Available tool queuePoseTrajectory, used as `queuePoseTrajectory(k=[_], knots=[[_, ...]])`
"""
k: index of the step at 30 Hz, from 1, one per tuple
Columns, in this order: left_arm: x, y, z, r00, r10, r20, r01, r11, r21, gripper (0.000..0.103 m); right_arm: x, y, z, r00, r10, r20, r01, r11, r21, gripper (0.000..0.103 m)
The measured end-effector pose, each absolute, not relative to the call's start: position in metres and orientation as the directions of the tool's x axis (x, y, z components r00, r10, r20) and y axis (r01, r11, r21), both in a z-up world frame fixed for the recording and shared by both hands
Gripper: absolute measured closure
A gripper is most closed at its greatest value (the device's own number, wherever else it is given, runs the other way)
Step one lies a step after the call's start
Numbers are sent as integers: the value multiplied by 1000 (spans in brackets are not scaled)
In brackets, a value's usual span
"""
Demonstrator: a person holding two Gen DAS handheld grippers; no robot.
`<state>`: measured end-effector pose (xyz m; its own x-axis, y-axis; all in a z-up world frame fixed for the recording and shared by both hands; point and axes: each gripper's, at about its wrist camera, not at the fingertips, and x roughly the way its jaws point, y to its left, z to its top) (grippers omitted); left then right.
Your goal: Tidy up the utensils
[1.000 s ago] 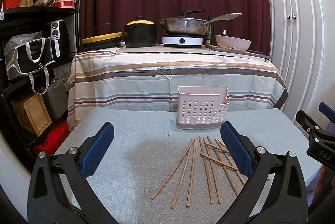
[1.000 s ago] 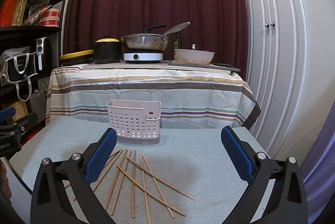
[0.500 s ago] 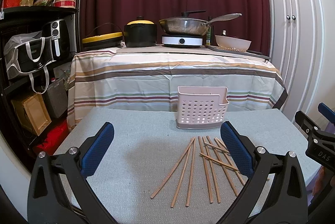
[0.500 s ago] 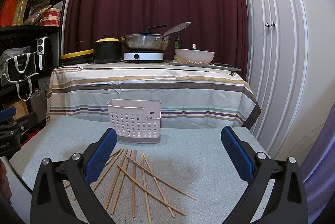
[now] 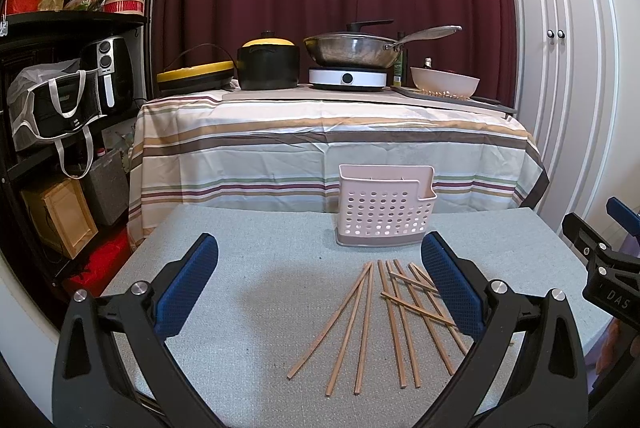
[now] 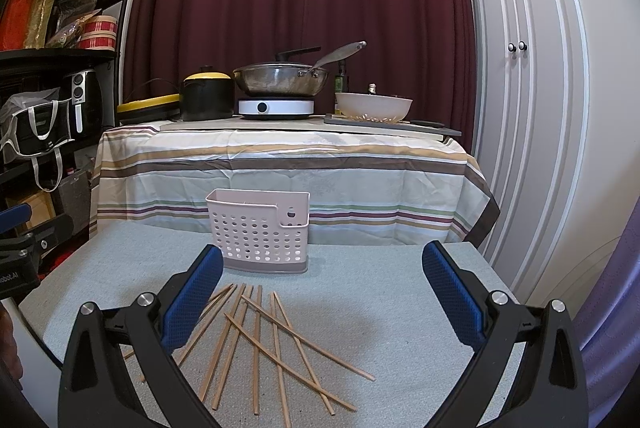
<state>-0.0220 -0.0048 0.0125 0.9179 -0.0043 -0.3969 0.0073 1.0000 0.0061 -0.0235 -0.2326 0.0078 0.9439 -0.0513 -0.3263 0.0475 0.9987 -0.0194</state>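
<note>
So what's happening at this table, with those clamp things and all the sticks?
A person holds two grippers, the left gripper and the right gripper, both open and empty above the grey table. The job is tidying utensils: wooden chopsticks lie scattered, some crossing, in front of a pink perforated holder. None has been picked up yet.

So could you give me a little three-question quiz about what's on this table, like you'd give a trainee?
1. True or false: the chopsticks are already in the holder.
2. The left gripper and right gripper are: A open, B shut on a chopstick.
3. What stands on the table just behind the chopsticks?

Key: 1 false, they lie loose on the table. 2 A. 3 the holder.
</note>
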Motion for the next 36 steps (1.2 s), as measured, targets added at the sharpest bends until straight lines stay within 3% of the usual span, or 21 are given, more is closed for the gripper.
queuePoseTrajectory(k=[15,27,29,31,36], knots=[[-13,2,-3,907,-15,-421,15,1000,-3,4,-15,-228,-8,928,-42,-370,37,999,-21,6],[18,24,-107,802,-54,-595,63,998,-6,4,13,-245,-87,854,44,-519,-26,999,41,6],[21,26,-127,779,-55,-625,71,998,0,8,16,-244,-102,841,49,-539,-35,999,36,6],[23,28,-146,754,-62,-654,83,997,1,20,19,-245,-114,826,58,-561,-44,998,39,7],[25,35,-178,716,-91,-692,105,994,-22,31,25,-245,-135,803,76,-592,-59,997,48,11]])
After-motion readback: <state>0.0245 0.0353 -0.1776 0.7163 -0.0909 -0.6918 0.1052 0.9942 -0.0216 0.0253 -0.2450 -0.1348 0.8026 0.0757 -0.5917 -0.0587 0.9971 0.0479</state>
